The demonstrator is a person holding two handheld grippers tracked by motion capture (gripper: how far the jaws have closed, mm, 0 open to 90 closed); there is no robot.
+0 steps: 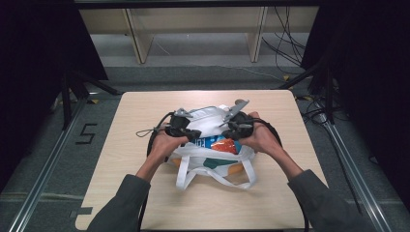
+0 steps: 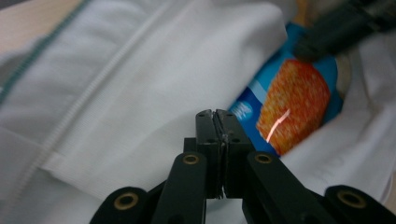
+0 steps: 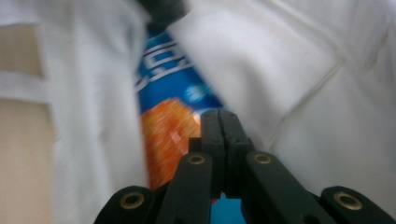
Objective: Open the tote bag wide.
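A white cloth tote bag point(image 1: 211, 118) lies in the middle of the table, its strap handles point(image 1: 218, 181) spread toward the person. In its mouth sits a blue snack packet point(image 1: 217, 143) with an orange picture. My left gripper point(image 1: 192, 134) is at the left rim of the mouth and my right gripper point(image 1: 231, 131) at the right rim. In the left gripper view the jaws point(image 2: 217, 113) are shut right at the cloth edge point(image 2: 140, 93), beside the packet point(image 2: 294, 105). In the right gripper view the jaws point(image 3: 219, 113) are likewise shut where the cloth point(image 3: 303, 70) meets the packet point(image 3: 166, 126).
The light wooden table point(image 1: 140, 193) has bare surface all around the bag. Beyond its far edge are a grey floor, wooden furniture legs point(image 1: 138, 43) and loose cables point(image 1: 285, 43). Black stands flank the table.
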